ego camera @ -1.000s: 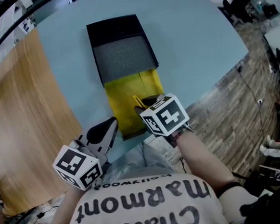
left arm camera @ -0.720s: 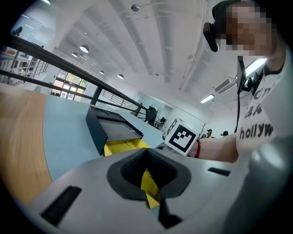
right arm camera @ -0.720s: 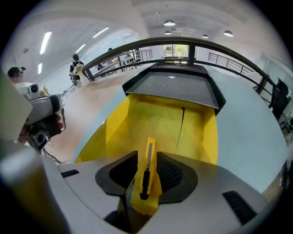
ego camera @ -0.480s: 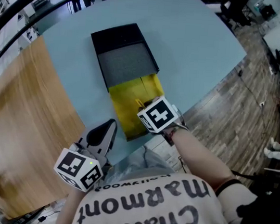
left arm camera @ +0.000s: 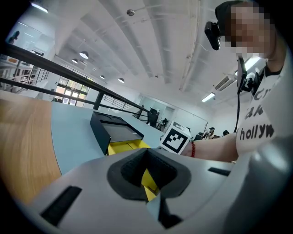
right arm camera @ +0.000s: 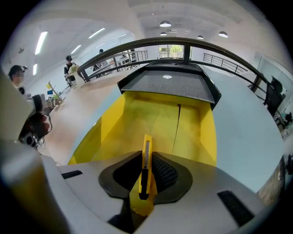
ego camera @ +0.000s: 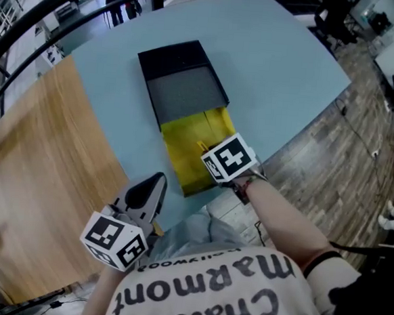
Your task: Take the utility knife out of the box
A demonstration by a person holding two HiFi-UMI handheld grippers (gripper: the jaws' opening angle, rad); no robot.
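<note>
A yellow utility knife (right arm camera: 145, 169) stands on edge between the jaws of my right gripper (right arm camera: 145, 157). The jaws have just been closing and both pads now press its sides. The knife lies over the near end of the yellow inner tray (right arm camera: 160, 119), which is slid out of the black box sleeve (right arm camera: 174, 84). In the head view the right gripper (ego camera: 214, 155) points steeply down into the tray (ego camera: 184, 152), and only the knife's tip (ego camera: 202, 147) shows beside the marker cube. My left gripper (ego camera: 147, 191) hovers near the table's front edge, shut and holding nothing; it also shows in the left gripper view (left arm camera: 149, 176).
The black sleeve (ego camera: 182, 84) lies on a pale blue round tabletop (ego camera: 272, 64). A wooden surface (ego camera: 40, 168) adjoins it on the left. The table edge and the wood-plank floor (ego camera: 334, 144) are to the right. People stand far off behind a railing.
The right gripper's marker cube looks smaller and sits lower over the tray's near end. The left gripper has drifted slightly. The box shifts in view with the head's motion.
</note>
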